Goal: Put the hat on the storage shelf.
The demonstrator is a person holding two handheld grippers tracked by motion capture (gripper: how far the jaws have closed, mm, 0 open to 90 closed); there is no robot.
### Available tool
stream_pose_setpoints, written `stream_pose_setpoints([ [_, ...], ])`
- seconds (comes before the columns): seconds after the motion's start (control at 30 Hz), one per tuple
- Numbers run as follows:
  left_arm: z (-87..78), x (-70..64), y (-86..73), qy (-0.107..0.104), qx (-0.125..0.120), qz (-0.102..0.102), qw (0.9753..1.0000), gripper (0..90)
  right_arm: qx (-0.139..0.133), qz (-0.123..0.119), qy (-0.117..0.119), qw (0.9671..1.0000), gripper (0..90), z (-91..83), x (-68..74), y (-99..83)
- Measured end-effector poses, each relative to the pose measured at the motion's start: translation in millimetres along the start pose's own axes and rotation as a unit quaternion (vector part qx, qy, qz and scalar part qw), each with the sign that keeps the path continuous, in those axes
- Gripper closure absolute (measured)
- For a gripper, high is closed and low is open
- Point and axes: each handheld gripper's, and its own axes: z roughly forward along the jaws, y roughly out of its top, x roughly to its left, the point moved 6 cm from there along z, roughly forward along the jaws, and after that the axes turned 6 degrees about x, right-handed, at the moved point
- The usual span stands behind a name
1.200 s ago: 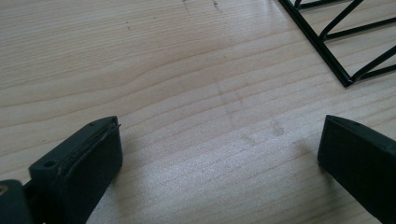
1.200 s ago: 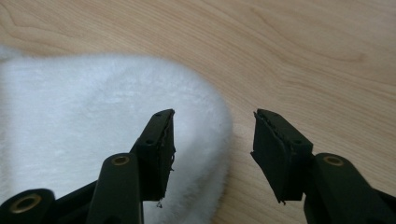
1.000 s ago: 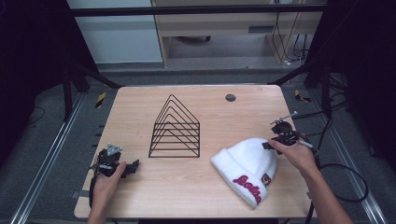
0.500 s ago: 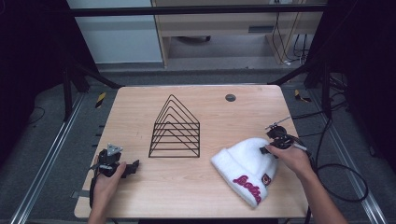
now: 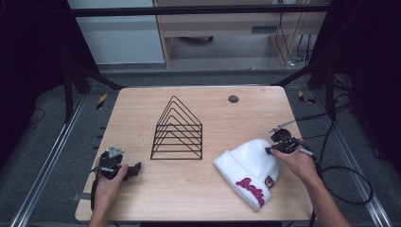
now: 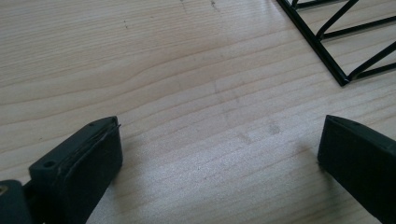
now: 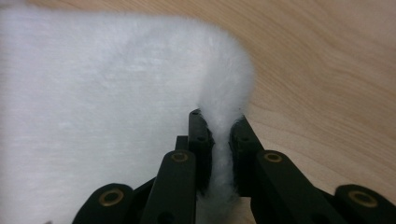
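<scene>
On pale wood, right gripper point(image 7: 219, 135) pinches fluffy white beanie point(image 7: 116, 93).

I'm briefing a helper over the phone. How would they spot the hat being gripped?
On the wooden table, look right of the black wire rack, near the front edge. The white beanie lies there, pinched by the right gripper; it alone is fluffy, with pink lettering.

Wide-apart tongs point(image 6: 219, 163) over bare table point(image 6: 177, 84)
</scene>
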Motion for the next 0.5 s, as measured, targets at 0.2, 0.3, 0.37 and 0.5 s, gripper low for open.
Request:
stream_pose_setpoints([
  [0.2,0.0,0.0,0.1,0.000,0.001,-0.001,1.0000,0.0,-0.047,-0.037,-0.019,0.9980,82.9,-26.3,15.3,3.6],
  [0.3,0.0,0.0,0.2,0.000,0.001,-0.001,1.0000,0.0,-0.075,-0.062,-0.024,0.9950,83.0,-43.3,27.0,9.3],
  [0.37,-0.3,-0.6,0.2,0.003,0.000,0.000,1.0000,0.0,-0.092,-0.078,-0.025,0.9923,83.0,-54.4,37.8,14.0],
  [0.5,-1.1,-2.5,0.7,0.000,-0.001,0.002,1.0000,1.0,-0.118,-0.108,-0.024,0.9869,83.1,-72.4,59.2,21.7],
])
